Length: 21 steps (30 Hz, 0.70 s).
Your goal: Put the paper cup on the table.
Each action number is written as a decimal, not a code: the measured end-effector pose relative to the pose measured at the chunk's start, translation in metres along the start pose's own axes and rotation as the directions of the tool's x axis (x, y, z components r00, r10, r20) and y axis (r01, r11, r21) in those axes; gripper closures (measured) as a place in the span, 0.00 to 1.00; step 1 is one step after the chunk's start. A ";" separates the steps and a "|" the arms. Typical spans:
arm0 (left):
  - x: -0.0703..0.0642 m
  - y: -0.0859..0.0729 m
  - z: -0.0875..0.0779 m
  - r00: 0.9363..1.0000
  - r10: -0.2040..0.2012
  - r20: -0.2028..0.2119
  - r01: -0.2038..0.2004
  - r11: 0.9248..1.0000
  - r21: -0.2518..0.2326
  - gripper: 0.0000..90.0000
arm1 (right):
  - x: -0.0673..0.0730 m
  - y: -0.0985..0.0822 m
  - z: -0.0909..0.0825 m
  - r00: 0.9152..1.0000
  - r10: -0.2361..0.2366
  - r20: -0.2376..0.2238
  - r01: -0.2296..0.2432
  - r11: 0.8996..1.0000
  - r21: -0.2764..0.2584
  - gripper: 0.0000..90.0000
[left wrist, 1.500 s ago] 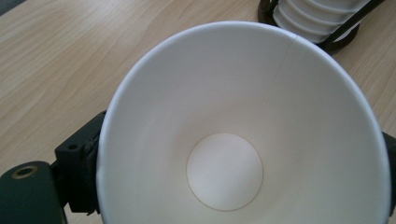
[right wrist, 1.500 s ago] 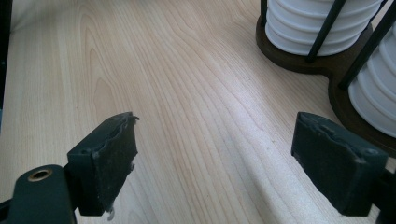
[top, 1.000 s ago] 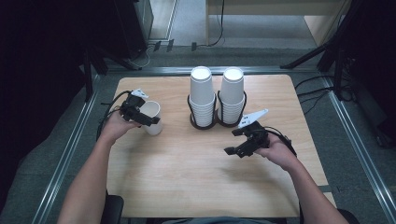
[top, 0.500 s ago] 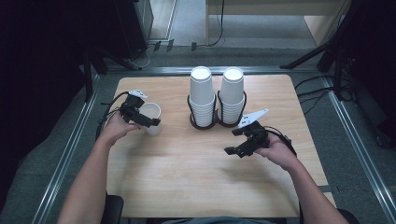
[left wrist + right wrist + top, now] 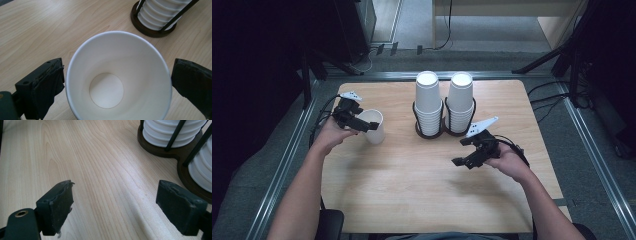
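A single white paper cup (image 5: 374, 126) stands upright and empty on the wooden table at the left. My left gripper (image 5: 366, 123) straddles it. In the left gripper view the cup (image 5: 117, 75) sits between the two black pads (image 5: 50, 85), which stand just clear of its rim. These jaws have just been opening with the cup between them. My right gripper (image 5: 460, 152) hovers low over bare wood to the right of centre. It is open with nothing between its pads (image 5: 60, 202).
Two tall stacks of white cups (image 5: 428, 100) (image 5: 460, 97) stand upside down in a dark double wire holder (image 5: 432, 134) at the table's back centre. That holder (image 5: 175, 147) is close beyond my right gripper. Metal rails border the table (image 5: 412, 190).
The left gripper's jaws have spread slightly off the cup, which stays standing in place. The right hand and gripper have not moved.
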<state>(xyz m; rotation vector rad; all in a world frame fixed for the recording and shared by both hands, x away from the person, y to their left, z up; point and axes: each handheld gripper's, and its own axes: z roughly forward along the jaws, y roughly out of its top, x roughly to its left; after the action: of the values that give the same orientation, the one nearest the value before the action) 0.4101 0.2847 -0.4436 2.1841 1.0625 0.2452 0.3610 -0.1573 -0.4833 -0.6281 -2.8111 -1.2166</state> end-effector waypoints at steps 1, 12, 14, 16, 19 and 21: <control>0.000 0.001 -0.003 1.000 0.000 0.005 0.000 1.000 -0.006 0.00 | 0.000 0.000 0.000 1.000 -0.001 0.000 0.001 1.000 0.003 0.16; -0.009 0.012 -0.018 1.000 0.014 0.023 -0.014 1.000 -0.003 0.00 | 0.001 0.002 0.000 1.000 -0.008 -0.004 0.008 1.000 0.002 0.16; -0.010 0.013 -0.019 0.999 0.013 0.030 -0.013 1.000 0.000 0.00 | 0.001 0.002 0.000 1.000 -0.007 -0.005 0.007 1.000 0.002 0.16; -0.011 0.014 -0.019 0.999 0.012 0.038 -0.012 1.000 0.002 0.00 | 0.000 0.002 0.000 1.000 -0.007 -0.005 0.007 1.000 0.002 0.16; -0.017 0.017 -0.019 0.999 0.026 0.048 -0.026 1.000 0.006 0.00 | 0.000 0.002 0.000 1.000 -0.006 -0.006 0.006 1.000 0.002 0.16; -0.021 0.020 -0.019 0.998 0.034 0.055 -0.035 0.999 0.007 0.00 | 0.000 0.002 0.000 1.000 -0.005 -0.006 0.005 1.000 0.001 0.16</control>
<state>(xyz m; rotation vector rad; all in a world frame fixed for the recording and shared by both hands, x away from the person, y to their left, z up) 0.4000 0.2699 -0.4138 2.2051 0.9976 0.1953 0.3614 -0.1564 -0.4818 -0.6161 -2.8101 -1.2153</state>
